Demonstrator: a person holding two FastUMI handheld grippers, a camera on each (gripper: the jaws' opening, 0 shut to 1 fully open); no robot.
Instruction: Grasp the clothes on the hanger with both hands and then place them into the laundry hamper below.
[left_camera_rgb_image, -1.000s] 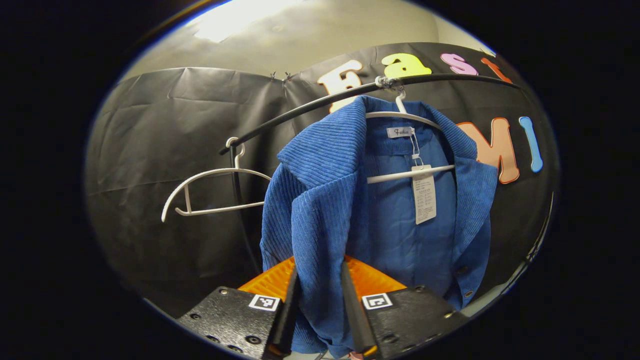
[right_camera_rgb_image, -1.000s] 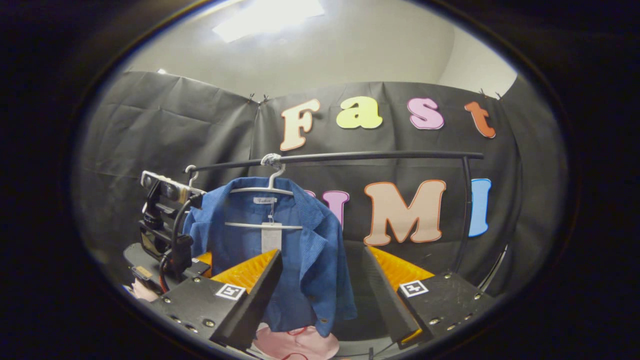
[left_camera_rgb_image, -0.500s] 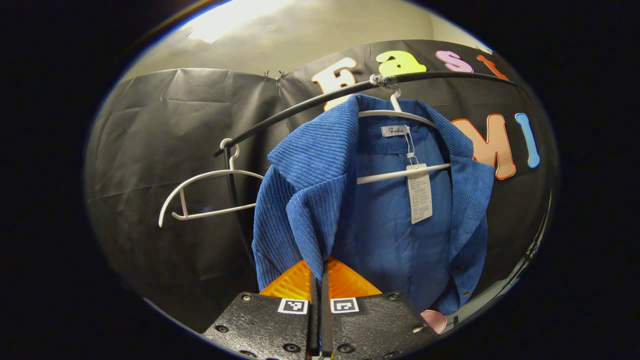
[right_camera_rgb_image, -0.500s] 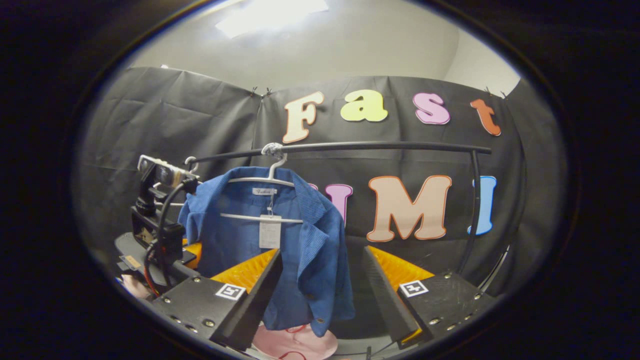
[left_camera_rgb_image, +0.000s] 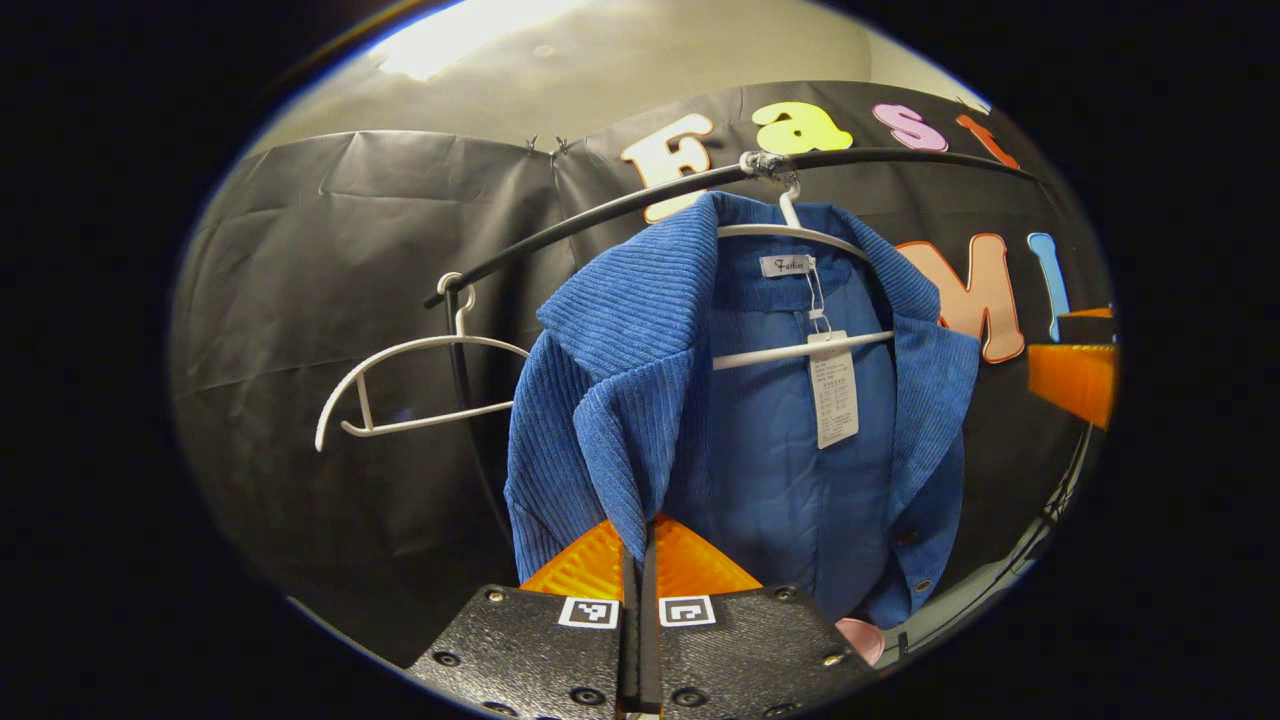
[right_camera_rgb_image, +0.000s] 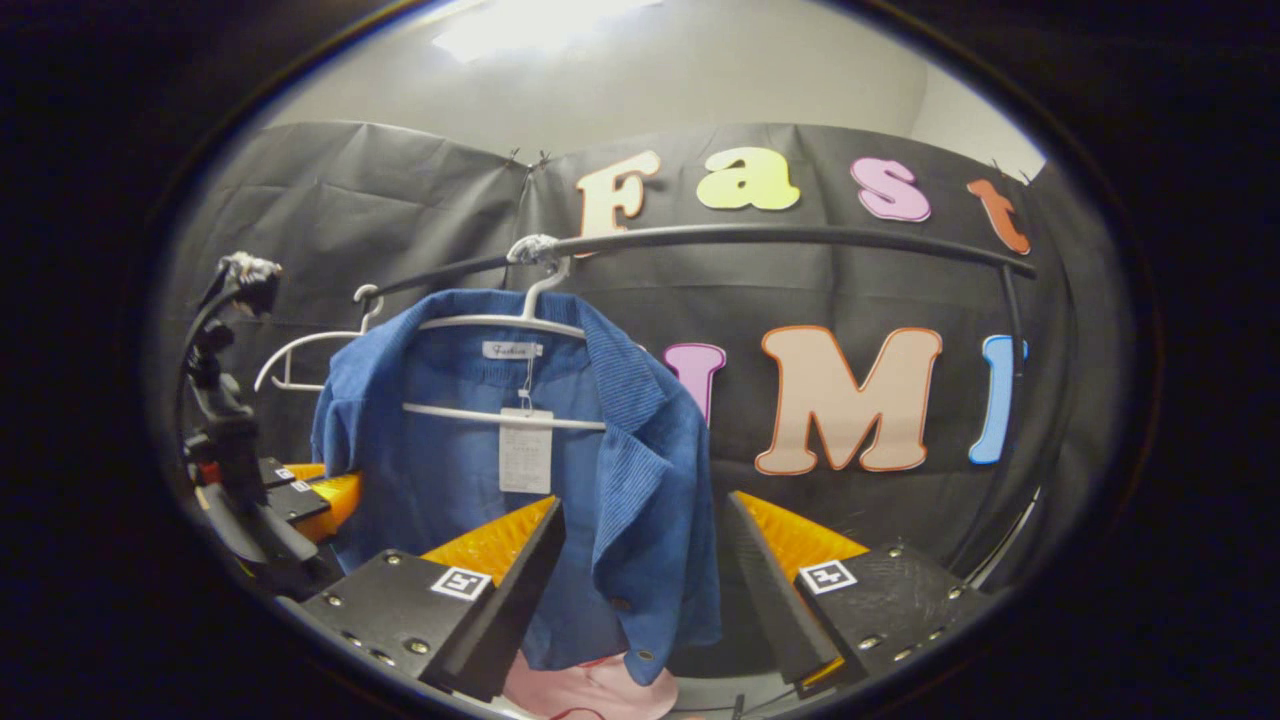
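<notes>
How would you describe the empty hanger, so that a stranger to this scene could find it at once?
Find the black rail that runs across the booth's dark wall. Two white hangers hook onto it. One carries the blue corduroy jacket; the empty hanger hangs bare at the rail's end, beside the jacket's gripped side.

Black screwed gripper bodies (right_camera_rgb_image: 420, 610), square markers (left_camera_rgb_image: 587, 612)

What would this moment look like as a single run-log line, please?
left gripper: shut on blue jacket | right gripper: open, straddling other lapel | jacket on hanger

L gripper (left_camera_rgb_image: 637, 560) closed on blue shirt (left_camera_rgb_image: 640, 400); R gripper (right_camera_rgb_image: 640, 560) moved closer.
</notes>
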